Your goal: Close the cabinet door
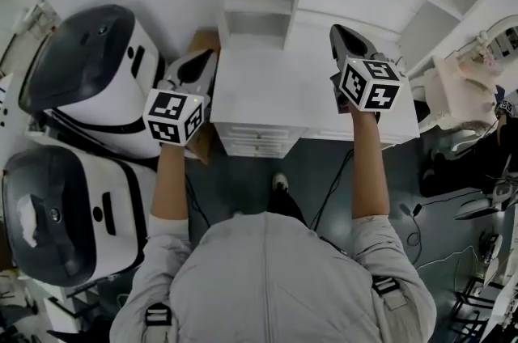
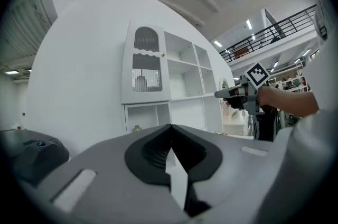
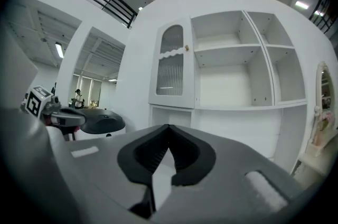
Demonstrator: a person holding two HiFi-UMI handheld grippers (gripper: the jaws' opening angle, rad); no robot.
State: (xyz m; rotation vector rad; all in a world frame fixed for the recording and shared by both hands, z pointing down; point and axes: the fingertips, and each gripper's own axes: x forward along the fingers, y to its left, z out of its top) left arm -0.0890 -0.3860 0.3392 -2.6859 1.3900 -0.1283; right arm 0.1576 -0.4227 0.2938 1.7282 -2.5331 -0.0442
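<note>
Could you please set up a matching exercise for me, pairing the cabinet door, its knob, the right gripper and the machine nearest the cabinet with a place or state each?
Things:
1. White cabinet door with the arched ribbed window
2. Small gold knob
3. Right gripper
4. White-and-black rounded machine nearest the cabinet

Places or states:
A. Fingers together, nothing between them
B. Beside the white cabinet, on the person's left
C. On the door's right edge
D. Closed, flush with the cabinet front

Pairs: 1-D, 2-C, 3-A, 4-B
</note>
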